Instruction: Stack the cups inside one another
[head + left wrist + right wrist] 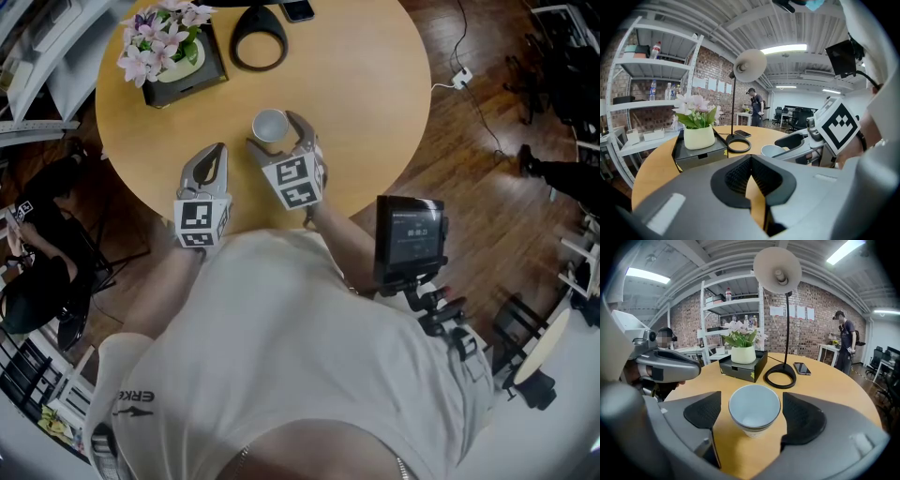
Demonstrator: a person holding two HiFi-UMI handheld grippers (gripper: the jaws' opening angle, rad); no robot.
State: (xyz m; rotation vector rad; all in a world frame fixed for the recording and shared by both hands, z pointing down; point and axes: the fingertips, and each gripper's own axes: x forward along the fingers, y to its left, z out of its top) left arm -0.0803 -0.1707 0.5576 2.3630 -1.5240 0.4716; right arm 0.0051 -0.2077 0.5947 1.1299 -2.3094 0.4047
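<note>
A white paper cup [270,125] [754,408] stands upright on the round wooden table [375,84], near its front edge. A second rim line shows just under its lip; I cannot tell whether another cup sits nested in it. My right gripper [274,131] [754,416] is open, with one black pad on each side of the cup and a gap at both sides. My left gripper [214,157] [750,180] is shut on nothing, hovering to the left of the cup. In the left gripper view the cup [772,150] shows beside the right gripper's jaw.
A black box with a potted flower [178,56] [743,363] stands at the table's far left. A lamp's ring base [259,42] [780,376] and a phone [298,9] [803,368] lie behind the cup. A person [843,341] stands far off.
</note>
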